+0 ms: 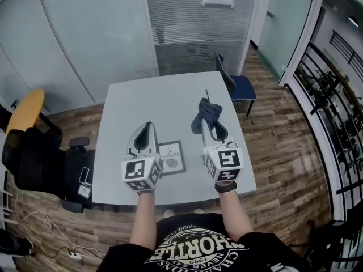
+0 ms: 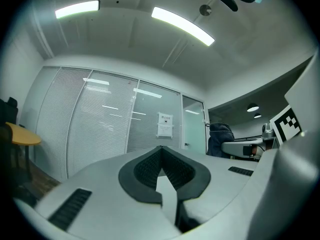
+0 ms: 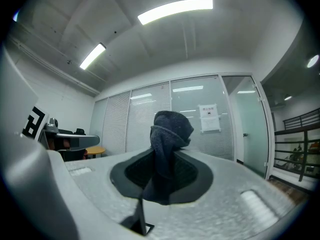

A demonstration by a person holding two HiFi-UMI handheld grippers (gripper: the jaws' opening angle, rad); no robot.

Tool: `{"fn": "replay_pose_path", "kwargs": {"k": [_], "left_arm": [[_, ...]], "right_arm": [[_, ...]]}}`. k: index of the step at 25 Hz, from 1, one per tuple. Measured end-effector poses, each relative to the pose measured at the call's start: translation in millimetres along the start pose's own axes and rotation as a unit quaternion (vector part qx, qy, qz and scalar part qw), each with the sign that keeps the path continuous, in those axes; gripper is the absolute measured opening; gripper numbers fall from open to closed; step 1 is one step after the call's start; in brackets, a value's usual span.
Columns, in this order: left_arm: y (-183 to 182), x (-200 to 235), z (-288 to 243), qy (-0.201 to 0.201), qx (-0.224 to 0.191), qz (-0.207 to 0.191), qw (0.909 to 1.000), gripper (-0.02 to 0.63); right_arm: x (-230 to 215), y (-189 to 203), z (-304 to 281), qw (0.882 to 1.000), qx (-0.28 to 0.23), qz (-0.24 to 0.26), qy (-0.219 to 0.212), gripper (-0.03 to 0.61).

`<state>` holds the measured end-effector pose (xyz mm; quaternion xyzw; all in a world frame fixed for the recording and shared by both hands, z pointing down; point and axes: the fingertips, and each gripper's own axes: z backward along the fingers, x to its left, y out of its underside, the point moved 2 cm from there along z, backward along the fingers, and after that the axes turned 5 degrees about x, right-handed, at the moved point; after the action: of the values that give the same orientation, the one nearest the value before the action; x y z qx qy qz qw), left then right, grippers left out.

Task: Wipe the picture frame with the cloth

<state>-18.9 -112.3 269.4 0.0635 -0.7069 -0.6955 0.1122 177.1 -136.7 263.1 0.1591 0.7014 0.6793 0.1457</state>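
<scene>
The left gripper (image 1: 148,124) covers one corner of the picture frame (image 1: 172,156).

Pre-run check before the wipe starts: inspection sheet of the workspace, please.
Surface: grey table, the frame lies on it.
Job's things: frame flat near the front edge; cloth in the right gripper.
Clutter: nothing seen.
Grippers: left gripper shut, empty; right gripper shut on the cloth.
Cables: one cable on the floor, left of the table.
Surroundings: blue chair at the far side, black chair at the left, railing at the right.
</scene>
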Motion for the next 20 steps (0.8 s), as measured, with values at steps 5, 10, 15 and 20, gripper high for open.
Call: {"fn": "replay_pose_path", "kwargs": {"k": [5,10,15,20], "left_arm": [[2.3,-12.0,1.1,-0.009,-0.002,0.006,0.9999,0.005],[3.4,-17.2,-3.2,-0.012,0.002,0.01,0.9999,0.005],[12.4,-37.3,0.1,-0.011,0.014,-0.005,0.9998,0.005],[38.6,-49.8,-3.2,-0.016,0.042,0.0,0.999,0.005]], "right_arm": [[-6.7,2.9,7.0,1.0,0.002,0.001,-0.013,0.075],[-3.4,3.2,4.0,1.0,0.007,0.006,-0.03,0.075],[-14.6,12.6,14.0,0.999,0.012,-0.001,-0.035,0.075],[-24.3,29.9,18.6,0.999,0.025,-0.008,-0.045,0.075]]}}
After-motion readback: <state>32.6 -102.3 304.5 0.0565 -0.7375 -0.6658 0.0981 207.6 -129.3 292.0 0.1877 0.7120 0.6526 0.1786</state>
